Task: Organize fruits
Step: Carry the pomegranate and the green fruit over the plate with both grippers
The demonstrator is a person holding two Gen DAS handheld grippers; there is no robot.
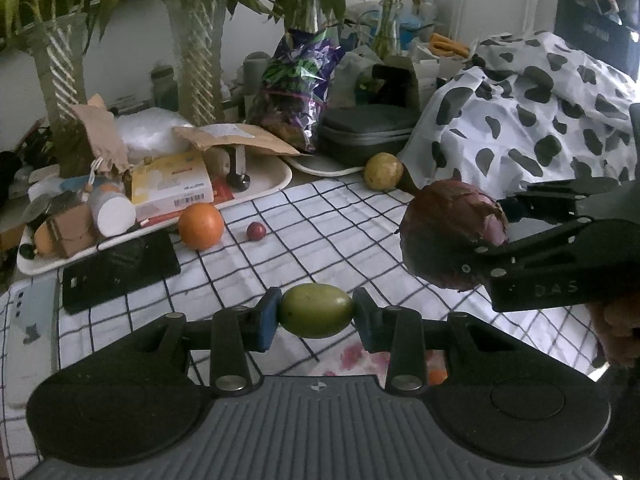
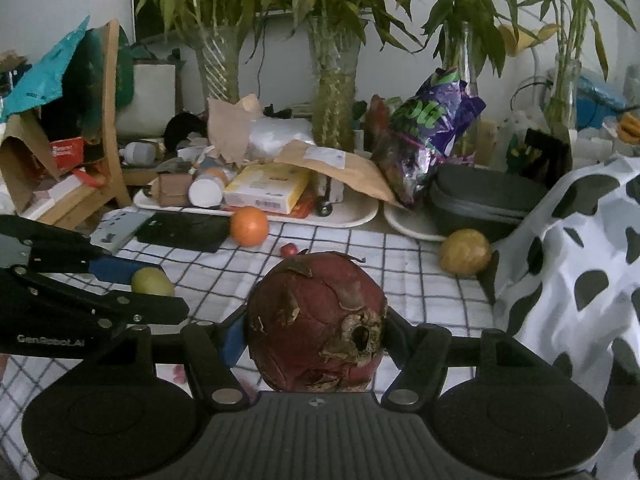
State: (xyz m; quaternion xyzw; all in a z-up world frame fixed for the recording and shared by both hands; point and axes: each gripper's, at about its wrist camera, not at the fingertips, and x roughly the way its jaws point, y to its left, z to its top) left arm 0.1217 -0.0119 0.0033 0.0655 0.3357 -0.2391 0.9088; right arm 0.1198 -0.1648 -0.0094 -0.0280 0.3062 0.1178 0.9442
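My left gripper (image 1: 316,312) is shut on a small green fruit (image 1: 316,310) and holds it above the checked tablecloth (image 1: 320,232). My right gripper (image 2: 316,326) is shut on a big dark red fruit with dry peeling skin (image 2: 316,324); it also shows at the right of the left wrist view (image 1: 454,234). The left gripper with the green fruit (image 2: 152,282) shows at the left of the right wrist view. An orange (image 1: 200,226), a small red fruit (image 1: 256,231) and a yellow-brown fruit (image 1: 383,171) lie on the cloth further back.
A white tray (image 1: 276,186) of boxes and clutter stands at the back left, with a black phone (image 1: 120,270) in front of it. A grey case (image 1: 364,132) sits on a plate at the back. A cow-patterned cloth (image 1: 532,120) covers the right side. Vases of plants line the back.
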